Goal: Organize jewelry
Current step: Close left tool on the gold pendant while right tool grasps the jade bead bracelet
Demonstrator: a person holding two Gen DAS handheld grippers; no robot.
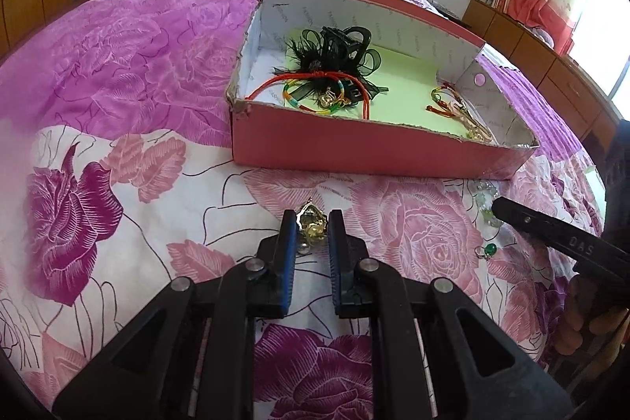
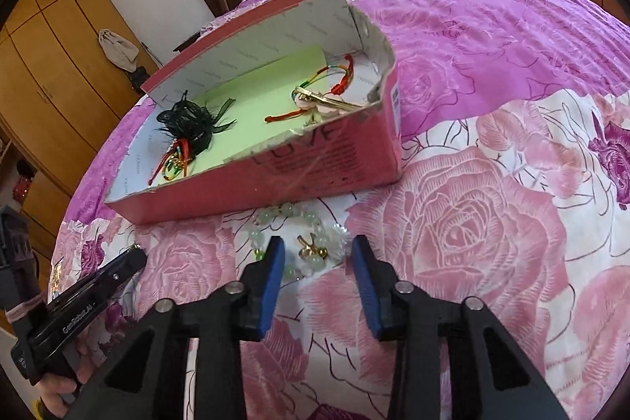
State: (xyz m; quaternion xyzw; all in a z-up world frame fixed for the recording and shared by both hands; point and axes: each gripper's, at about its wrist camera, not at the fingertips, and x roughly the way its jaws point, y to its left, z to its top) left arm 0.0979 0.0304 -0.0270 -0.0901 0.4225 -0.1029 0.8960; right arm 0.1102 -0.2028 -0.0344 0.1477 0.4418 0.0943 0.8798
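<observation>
Your left gripper (image 1: 312,223) is clamped on the gold pendant (image 1: 312,225), down on the bedspread (image 1: 118,184) before the box (image 1: 374,152). Lift straight, then carry. Your right gripper (image 2: 318,251) stands apart around the gold clasp (image 2: 313,246) on the bead bracelet (image 2: 293,213); lower before closing.

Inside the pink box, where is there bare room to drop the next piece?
Free: the green paper mid-box, between the black feather hair clip pile and the keys. Crowded: both ends of the pink box, and the bedspread in front, where a jade bead bracelet lies.
</observation>
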